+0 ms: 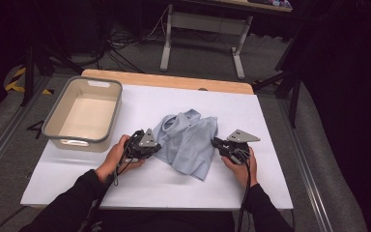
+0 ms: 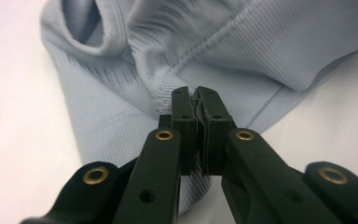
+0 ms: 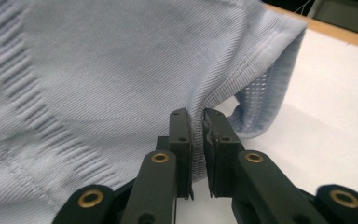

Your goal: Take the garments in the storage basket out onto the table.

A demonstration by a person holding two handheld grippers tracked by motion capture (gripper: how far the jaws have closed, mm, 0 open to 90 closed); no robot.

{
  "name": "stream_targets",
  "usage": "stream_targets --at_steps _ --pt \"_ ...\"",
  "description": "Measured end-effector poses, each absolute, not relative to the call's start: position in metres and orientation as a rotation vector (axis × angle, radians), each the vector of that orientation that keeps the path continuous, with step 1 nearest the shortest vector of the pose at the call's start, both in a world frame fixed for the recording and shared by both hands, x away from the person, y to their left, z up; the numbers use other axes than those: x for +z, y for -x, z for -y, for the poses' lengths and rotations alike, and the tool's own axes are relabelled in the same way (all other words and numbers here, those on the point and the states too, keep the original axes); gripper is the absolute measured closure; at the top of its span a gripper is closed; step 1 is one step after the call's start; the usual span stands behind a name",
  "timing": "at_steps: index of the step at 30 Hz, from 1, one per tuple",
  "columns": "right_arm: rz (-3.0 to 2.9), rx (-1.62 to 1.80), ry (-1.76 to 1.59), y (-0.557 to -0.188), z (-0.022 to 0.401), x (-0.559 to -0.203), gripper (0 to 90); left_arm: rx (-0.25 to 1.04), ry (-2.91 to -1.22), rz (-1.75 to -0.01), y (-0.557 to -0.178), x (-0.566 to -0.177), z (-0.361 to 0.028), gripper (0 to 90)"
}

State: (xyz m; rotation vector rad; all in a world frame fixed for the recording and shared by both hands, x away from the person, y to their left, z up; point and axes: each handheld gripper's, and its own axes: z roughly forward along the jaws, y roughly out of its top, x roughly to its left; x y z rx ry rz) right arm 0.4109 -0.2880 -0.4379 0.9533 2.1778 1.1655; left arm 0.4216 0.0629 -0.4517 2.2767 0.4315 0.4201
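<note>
Both grippers are pinching the light blue garment [image 1: 188,140], which is lying crumpled near the middle of the white table cover [image 1: 270,159], well apart from the beige bin [image 1: 84,116] standing at the far left corner.

Left gripper [image 1: 155,146]: working at the garment's left edge. In the left gripper view the 2 black jaws are pressing together on a fold of ribbed fabric [image 2: 168,88] just below a stitched seam, with cloth bunching between the pads. Jaws narrow, holding fabric.

Right gripper [image 1: 216,142]: working at the garment's right edge. In the right gripper view the jaws are standing close together with a ridge of cloth [image 3: 198,109] rising between them; a thin gap is showing lower down, but the fabric looks clamped at the tips. Narrow, holding fabric.

Judgement on placement: the 2 grips are sitting on opposite sides of the heap, likely so the hands can draw apart and spread the garment flat, or lift it together toward the bin. Which is intended I cannot tell.

View differences: the high view is giving the layout, meaning the bin, the wooden table edge [image 1: 174,79] and both forearms in dark sleeves. The gripper views are giving what it cannot: the knit texture, a collar-like opening [image 2: 86,21] beyond the left jaws, and a mesh-lined hem [image 3: 265,93] beside the right jaws.
</note>
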Motion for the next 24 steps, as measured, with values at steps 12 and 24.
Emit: stream_targets --at_steps 12,24 --pt "-2.039 1.232 -0.938 -0.393 0.303 -0.412 84.5 0.463 -2.222 -0.391 -0.399 -0.425 -0.079 87.2" --pt "-2.062 1.210 -0.960 -0.391 0.305 -0.416 83.7 0.460 -2.253 -0.369 -0.370 -0.430 -0.093 87.2"
